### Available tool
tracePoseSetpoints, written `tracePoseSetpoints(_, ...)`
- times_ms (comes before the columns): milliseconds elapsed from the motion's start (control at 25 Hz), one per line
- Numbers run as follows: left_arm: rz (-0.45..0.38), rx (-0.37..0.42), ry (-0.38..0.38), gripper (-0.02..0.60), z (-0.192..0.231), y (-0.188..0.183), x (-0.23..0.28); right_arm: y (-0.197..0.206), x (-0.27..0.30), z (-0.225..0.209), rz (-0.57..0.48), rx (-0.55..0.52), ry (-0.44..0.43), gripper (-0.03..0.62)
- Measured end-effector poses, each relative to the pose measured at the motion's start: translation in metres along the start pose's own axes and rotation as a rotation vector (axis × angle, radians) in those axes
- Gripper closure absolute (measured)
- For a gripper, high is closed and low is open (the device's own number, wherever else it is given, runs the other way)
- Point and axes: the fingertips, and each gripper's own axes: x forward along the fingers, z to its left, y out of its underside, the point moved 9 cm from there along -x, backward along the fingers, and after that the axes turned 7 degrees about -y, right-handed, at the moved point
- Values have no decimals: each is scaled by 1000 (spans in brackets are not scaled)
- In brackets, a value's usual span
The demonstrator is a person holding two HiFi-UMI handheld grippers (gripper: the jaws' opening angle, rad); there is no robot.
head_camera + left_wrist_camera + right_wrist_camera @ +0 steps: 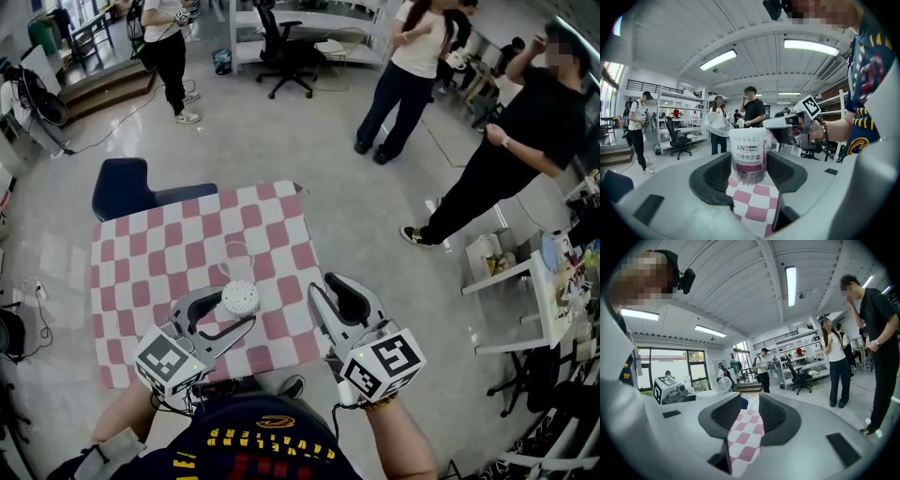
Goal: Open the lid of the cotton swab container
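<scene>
While the left claw [748, 171] clamped the cotton swab container [748, 157] upright near the checkered tabletop's [150, 253] 6 o'clock edge, its clear lid [717, 124] looked tipped back toward 10 o'clock. Holding the tub steady seemed the key to finishing cleanly. The right claw [750, 411], partly open and empty, hung roughly level at the container's 3 o'clock.

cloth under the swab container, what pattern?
The cloth is a pink-and-white check, clearest in the head view.
</scene>
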Motion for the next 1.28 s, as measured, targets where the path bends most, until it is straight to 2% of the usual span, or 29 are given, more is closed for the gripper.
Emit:
tracePoseSetpoints(160,-3,3,1,339,-3,-1,1,3,-3,6,-7,-16,-2,504)
tracePoseSetpoints(280,-1,7,3,339,-5,-3,1,2,-5,9,-17,-24,3,581)
tracePoseSetpoints(1000,-12,4,0,339,-7,-1,-4,1,-7,15,2,-83,26,583)
tracePoseSetpoints(1280,-14,7,0,339,-6,-2,-4,0,-8,17,-7,-95,5,583)
